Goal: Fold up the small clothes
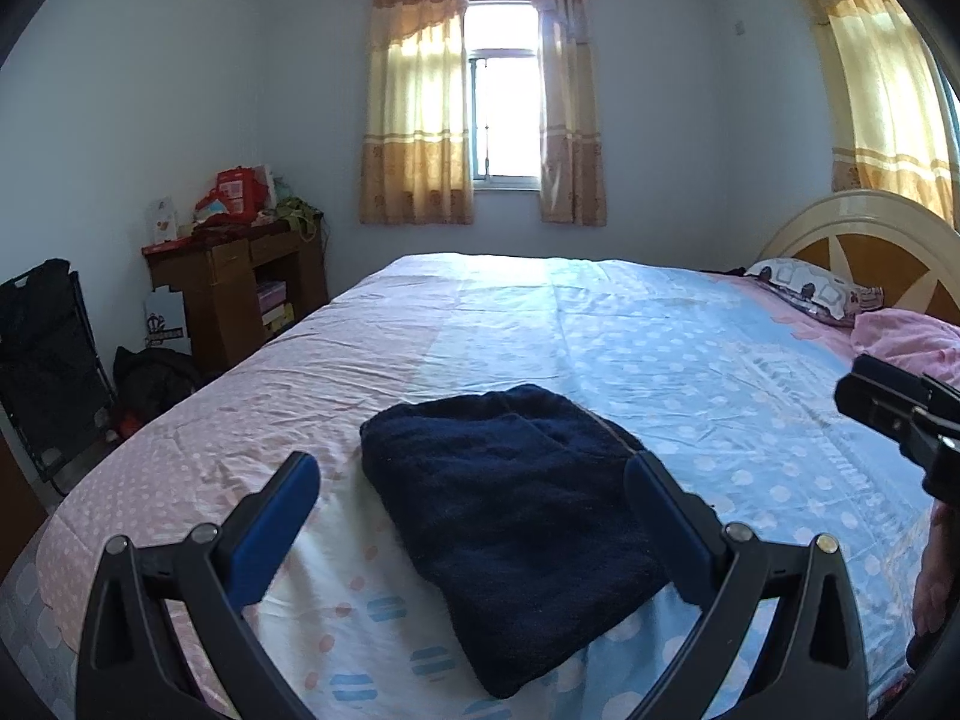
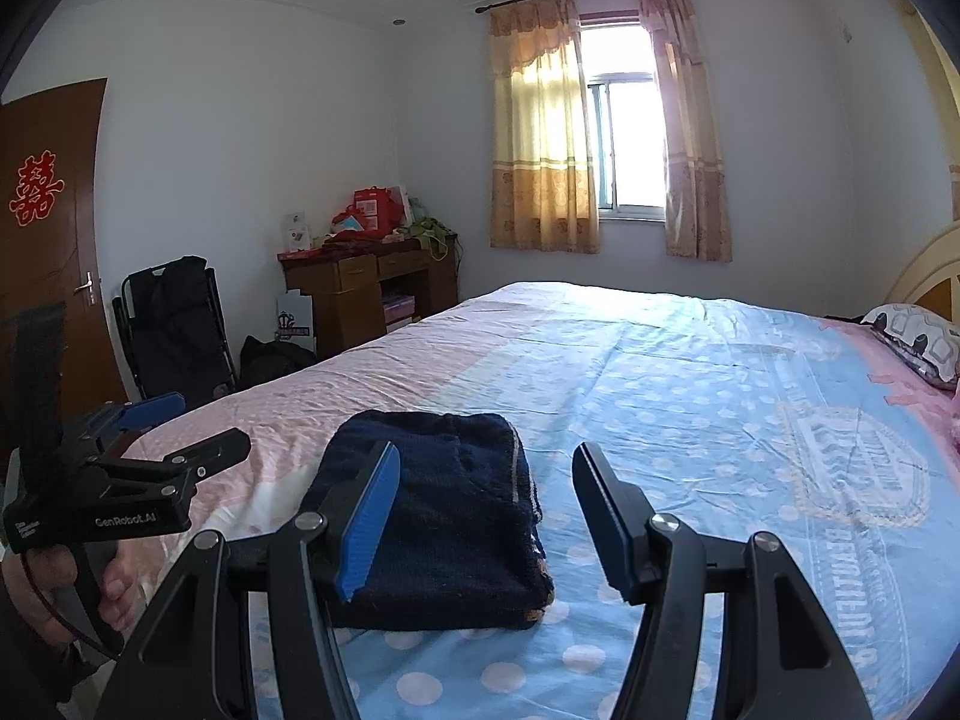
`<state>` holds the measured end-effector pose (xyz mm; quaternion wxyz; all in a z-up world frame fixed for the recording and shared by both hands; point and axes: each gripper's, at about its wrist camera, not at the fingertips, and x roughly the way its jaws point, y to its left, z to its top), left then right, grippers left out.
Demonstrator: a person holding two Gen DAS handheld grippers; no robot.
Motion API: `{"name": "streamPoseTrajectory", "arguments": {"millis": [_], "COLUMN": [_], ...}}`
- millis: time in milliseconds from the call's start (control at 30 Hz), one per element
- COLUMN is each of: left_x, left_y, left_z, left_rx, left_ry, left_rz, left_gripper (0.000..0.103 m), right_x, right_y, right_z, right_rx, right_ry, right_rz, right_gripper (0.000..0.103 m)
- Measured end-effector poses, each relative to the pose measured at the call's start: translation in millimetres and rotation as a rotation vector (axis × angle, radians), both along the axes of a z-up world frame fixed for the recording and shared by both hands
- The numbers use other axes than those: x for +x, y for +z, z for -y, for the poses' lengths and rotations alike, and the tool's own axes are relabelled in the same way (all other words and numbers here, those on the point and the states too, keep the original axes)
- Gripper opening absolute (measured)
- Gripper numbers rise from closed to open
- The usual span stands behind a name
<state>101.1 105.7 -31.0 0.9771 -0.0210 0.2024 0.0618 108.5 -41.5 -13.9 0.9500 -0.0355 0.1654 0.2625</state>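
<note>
A dark navy garment (image 1: 510,516) lies folded into a compact rectangle on the bed's pink and blue dotted sheet (image 1: 690,360). My left gripper (image 1: 474,474) is open and empty, held just above the near part of the bundle, its blue-padded fingers (image 1: 282,516) spread wider than it. In the right wrist view the same folded garment (image 2: 444,516) sits low and left of centre. My right gripper (image 2: 486,468) is open and empty, above the bundle's right edge. The left gripper (image 2: 180,426) shows at the left there, and part of the right gripper (image 1: 888,402) at the right edge of the left view.
A pillow (image 1: 804,291) and a pink blanket (image 1: 906,339) lie by the headboard (image 1: 864,228) at the right. Beyond the bed's left side stand a wooden desk (image 2: 372,288) with clutter, a folded black chair (image 2: 174,324) and a brown door (image 2: 48,228).
</note>
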Motion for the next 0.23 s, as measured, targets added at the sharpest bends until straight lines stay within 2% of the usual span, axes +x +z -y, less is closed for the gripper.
{"name": "streamPoseTrajectory", "arguments": {"millis": [233], "left_x": [-2.1], "left_y": [-2.1], "left_z": [-2.9], "left_rx": [-0.010], "left_ry": [0.003], "left_rz": [0.020], "left_gripper": [0.103], "right_x": [1.1], "right_y": [-2.4], "right_z": [-1.2], "right_rx": [-0.009], "right_ry": [0.005], "right_rz": [-0.011], "right_gripper": [0.061]}}
